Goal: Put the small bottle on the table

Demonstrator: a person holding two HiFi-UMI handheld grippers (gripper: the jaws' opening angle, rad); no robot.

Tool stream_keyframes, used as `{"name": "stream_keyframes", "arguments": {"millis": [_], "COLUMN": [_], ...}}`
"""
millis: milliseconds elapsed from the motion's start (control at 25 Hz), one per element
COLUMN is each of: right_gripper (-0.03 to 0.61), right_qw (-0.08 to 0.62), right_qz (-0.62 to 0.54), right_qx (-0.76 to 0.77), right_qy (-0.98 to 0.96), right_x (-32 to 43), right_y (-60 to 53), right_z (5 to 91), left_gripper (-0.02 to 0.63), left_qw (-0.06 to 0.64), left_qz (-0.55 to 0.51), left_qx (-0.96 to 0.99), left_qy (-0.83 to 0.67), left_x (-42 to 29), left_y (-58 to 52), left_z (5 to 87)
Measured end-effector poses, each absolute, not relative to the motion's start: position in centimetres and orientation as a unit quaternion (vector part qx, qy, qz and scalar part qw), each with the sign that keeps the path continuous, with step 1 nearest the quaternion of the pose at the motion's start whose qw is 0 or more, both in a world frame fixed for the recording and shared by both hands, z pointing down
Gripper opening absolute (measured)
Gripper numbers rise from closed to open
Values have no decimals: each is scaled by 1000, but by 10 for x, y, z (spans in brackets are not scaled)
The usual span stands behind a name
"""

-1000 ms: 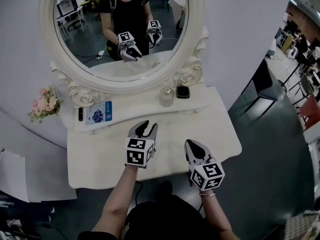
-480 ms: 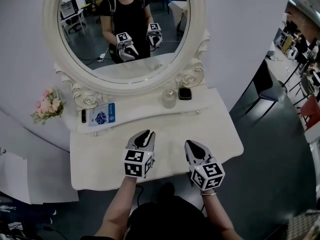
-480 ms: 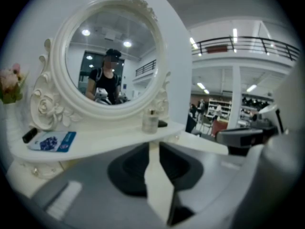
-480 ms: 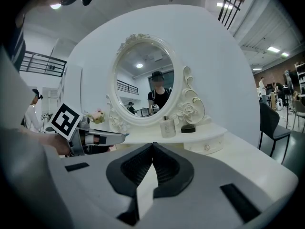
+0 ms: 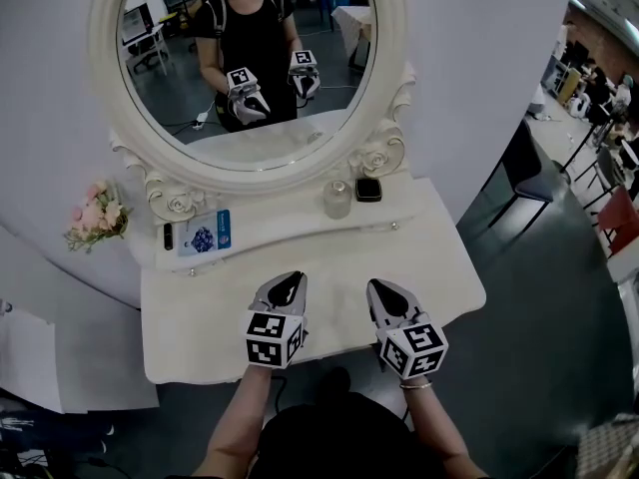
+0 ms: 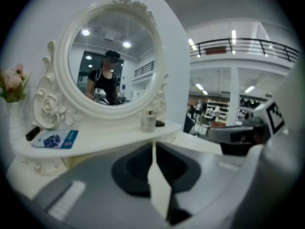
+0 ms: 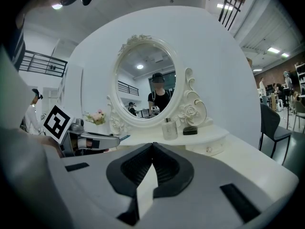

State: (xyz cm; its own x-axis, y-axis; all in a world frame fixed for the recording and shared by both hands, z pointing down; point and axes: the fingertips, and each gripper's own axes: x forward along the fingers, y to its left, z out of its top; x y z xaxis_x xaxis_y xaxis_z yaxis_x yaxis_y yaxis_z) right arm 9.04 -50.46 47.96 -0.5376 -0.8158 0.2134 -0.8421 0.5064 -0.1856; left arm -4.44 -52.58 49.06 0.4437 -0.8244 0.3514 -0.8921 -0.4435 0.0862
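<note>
The small clear bottle [image 5: 336,198] stands on the raised shelf [image 5: 280,224] under the oval mirror, next to a black compact [image 5: 367,189]. In the left gripper view the bottle [image 6: 148,120] is far ahead of my jaws; in the right gripper view the bottle [image 7: 167,128] is just as distant. My left gripper [image 5: 285,285] hovers over the white table [image 5: 439,257] near its front edge, shut, nothing in it. My right gripper [image 5: 382,292] is beside it on the right, shut and empty as well. Both point toward the mirror.
A blue card [image 5: 205,236] and a small black item [image 5: 167,236] lie at the shelf's left end. Pink flowers [image 5: 97,215] stick out past the left side. The mirror [image 5: 250,58] reflects the person and both grippers. Chairs [image 5: 529,183] stand on the right.
My left gripper's jaws have closed from partly open, and it has drawn back a little toward the table's front edge. The right gripper has hardly moved.
</note>
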Motion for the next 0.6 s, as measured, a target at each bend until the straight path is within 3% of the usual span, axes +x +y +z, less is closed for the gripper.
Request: {"name": "stream_keyframes", "arguments": {"millis": [600], "right_gripper": [5], "right_qw": [49], "right_qz": [131], "right_qx": [477], "right_qy": [-868], "right_x": [85], "right_y": [-504], "right_z": [478], "left_gripper": [28], "left_qw": [141], "left_qz": [120], "left_qx": [839], "left_qy": [-512], "left_x": [-46], "left_y": [-518], "left_z": [489]}}
